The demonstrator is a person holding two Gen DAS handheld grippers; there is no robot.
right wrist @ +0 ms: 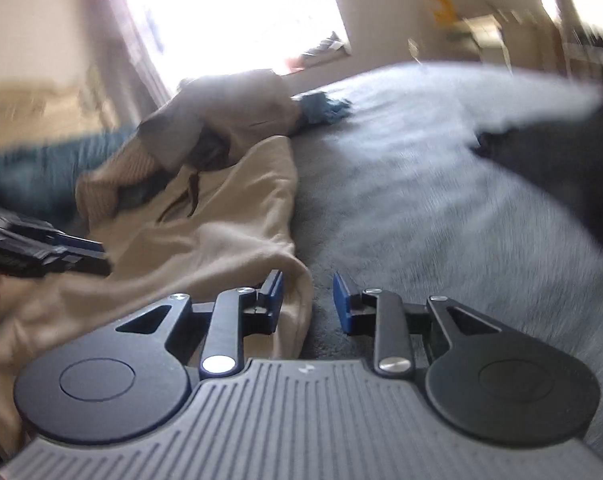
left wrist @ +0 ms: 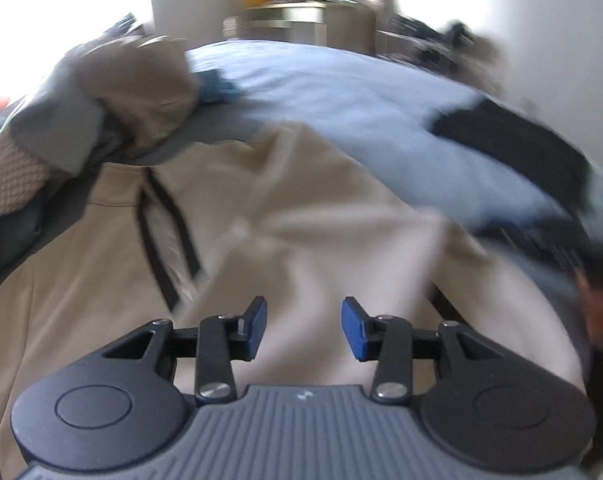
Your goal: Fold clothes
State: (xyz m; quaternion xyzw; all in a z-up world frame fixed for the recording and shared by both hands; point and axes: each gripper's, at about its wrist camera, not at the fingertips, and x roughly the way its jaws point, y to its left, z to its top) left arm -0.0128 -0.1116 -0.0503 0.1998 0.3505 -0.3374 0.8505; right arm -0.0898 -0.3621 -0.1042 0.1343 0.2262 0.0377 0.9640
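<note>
Hoodie (left wrist: 285,216) – beige, black zip – lies flat on blue-grey bed (left wrist: 341,92). Left gripper (left wrist: 304,326) above it, jaws apart, nothing pinched. Right gripper (right wrist: 308,300) jaws apart too – hoodie edge just by left pad, not squeezed. Pile of clothes (left wrist: 113,100) behind.

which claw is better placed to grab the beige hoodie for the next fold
Probably the right claw: its open pads straddle the beige hoodie edge lying on the grey-blue bedspread. The left claw, also open, hovers over flat fabric mid-garment, with no edge between its pads.
</note>
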